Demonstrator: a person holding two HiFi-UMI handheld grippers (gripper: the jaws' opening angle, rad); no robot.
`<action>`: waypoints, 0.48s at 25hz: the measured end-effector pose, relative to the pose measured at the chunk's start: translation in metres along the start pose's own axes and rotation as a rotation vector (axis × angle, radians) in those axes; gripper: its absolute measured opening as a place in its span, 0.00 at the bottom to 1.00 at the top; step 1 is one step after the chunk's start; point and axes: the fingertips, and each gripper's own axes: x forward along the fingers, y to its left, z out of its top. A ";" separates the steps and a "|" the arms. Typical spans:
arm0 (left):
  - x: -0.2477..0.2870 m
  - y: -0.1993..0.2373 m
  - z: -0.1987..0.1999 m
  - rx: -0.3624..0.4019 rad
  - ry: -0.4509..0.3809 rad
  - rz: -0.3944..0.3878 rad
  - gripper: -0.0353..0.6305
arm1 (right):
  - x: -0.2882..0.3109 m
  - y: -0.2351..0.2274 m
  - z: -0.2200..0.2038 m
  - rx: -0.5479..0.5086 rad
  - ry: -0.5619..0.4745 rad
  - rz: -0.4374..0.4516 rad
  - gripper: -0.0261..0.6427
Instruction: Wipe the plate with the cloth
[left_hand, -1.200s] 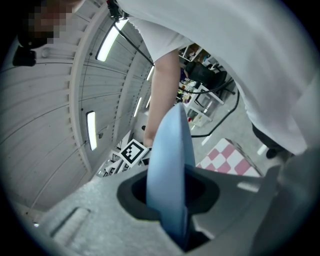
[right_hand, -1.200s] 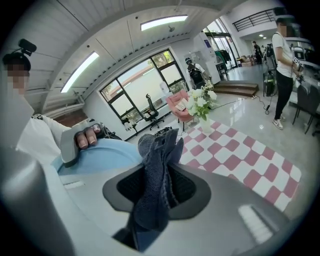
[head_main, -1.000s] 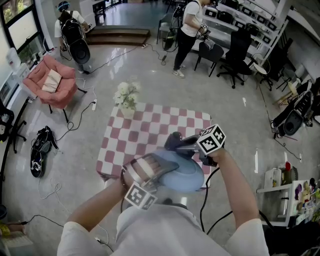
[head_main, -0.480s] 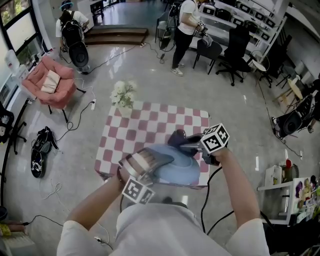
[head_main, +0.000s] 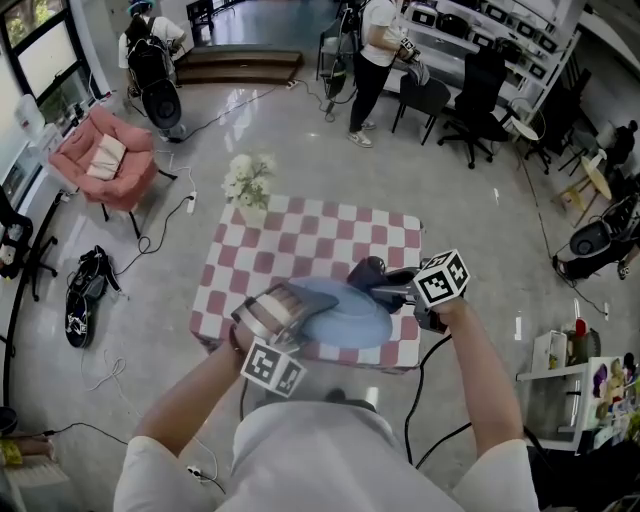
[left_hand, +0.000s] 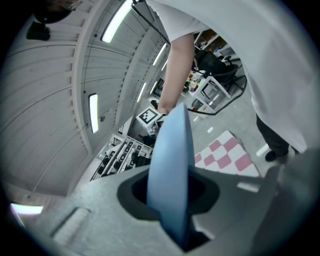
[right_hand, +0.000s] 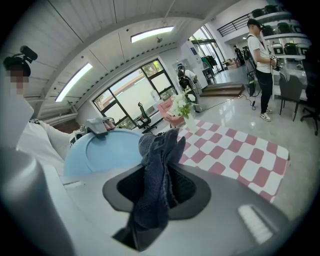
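My left tool (head_main: 290, 308) is clenched on the near-left rim of the plate (head_main: 350, 312) and holds it up over the near edge of the bench (head_main: 300, 245). The plate is tilted so its face turns towards my right side. In the left gripper view it runs edge-on between the jaws, pinched at the rim only, which leaves the whole face free for wiping.

My right tool (head_main: 378, 280) is clamped on the cloth (right_hand: 156, 170). The cloth is a dark bunched wad that sticks out past the jaws, so fabric rather than jaw would meet the plate. In the head view it sits at the plate's far right edge, but I can't tell whether it is touching.

I judge the wipe to be under way, with most of the face left to cover. A grip on one side of the rim could let the plate pivot, so I'd press lightly. The flowers (head_main: 247, 185) stand at the bench's far-left corner, well apart.
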 end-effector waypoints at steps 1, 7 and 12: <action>0.001 -0.001 -0.001 -0.005 0.007 0.000 0.17 | -0.001 -0.001 -0.002 0.002 -0.004 -0.001 0.21; 0.012 -0.002 -0.010 -0.056 0.075 0.015 0.17 | -0.020 -0.008 -0.017 0.020 -0.028 -0.009 0.21; 0.020 -0.002 -0.019 -0.108 0.135 0.040 0.17 | -0.035 -0.014 -0.031 0.016 -0.020 -0.031 0.21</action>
